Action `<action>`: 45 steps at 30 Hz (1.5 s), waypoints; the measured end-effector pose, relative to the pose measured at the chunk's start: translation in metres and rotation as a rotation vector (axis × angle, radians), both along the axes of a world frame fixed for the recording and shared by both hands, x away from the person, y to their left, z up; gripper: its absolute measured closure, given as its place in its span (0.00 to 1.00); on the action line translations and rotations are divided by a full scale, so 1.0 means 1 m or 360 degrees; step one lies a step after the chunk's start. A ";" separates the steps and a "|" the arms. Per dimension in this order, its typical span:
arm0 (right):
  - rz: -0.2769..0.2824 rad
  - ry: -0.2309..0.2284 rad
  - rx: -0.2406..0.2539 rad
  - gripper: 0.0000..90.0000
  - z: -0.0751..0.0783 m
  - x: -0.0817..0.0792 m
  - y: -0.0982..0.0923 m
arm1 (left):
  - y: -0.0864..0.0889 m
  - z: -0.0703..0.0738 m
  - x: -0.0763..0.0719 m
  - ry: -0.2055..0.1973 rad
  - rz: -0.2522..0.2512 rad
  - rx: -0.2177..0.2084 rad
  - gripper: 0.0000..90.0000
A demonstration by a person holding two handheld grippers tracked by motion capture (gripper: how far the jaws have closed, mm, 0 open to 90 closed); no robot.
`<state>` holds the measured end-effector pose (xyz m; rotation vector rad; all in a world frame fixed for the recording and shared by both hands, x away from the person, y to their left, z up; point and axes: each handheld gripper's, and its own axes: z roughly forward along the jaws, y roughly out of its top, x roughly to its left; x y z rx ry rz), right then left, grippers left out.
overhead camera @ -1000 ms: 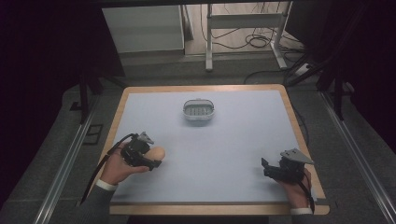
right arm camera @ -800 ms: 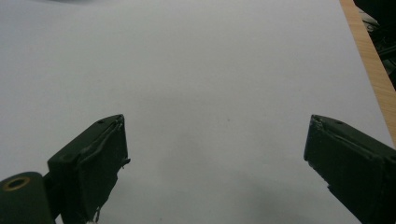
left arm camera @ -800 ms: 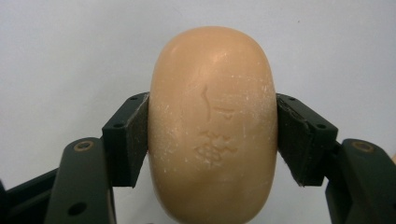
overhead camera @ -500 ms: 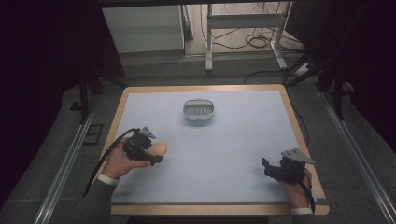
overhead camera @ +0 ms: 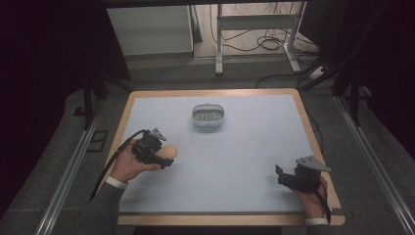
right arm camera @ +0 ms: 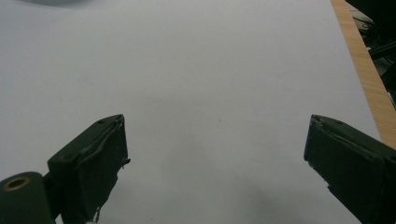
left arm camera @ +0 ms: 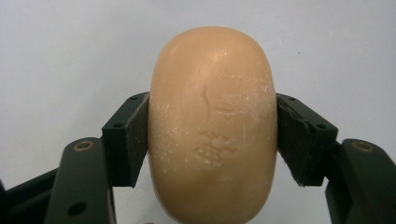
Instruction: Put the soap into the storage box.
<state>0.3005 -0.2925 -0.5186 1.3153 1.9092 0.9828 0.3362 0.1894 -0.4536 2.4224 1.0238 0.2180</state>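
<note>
The left tongs [overhead camera: 164, 157] are clamped on a tan oval soap [left arm camera: 212, 123], one pad pressing each long side; a faint emblem is stamped on the soap's upper face. In the high view the soap [overhead camera: 168, 152] sits at the left front of the table [overhead camera: 254, 147], held just above the pale surface. The right tongs [right arm camera: 215, 163] stand wide apart and hold nothing, at the right front corner. A small grey basket [overhead camera: 208, 115] stands at centre rear, well apart from both.
</note>
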 end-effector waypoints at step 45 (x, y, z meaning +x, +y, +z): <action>0.0021 -0.0016 -0.0005 0.07 0.000 0.000 -0.002 | -0.019 0.014 0.030 -0.0021 -0.0037 0.0035 0.36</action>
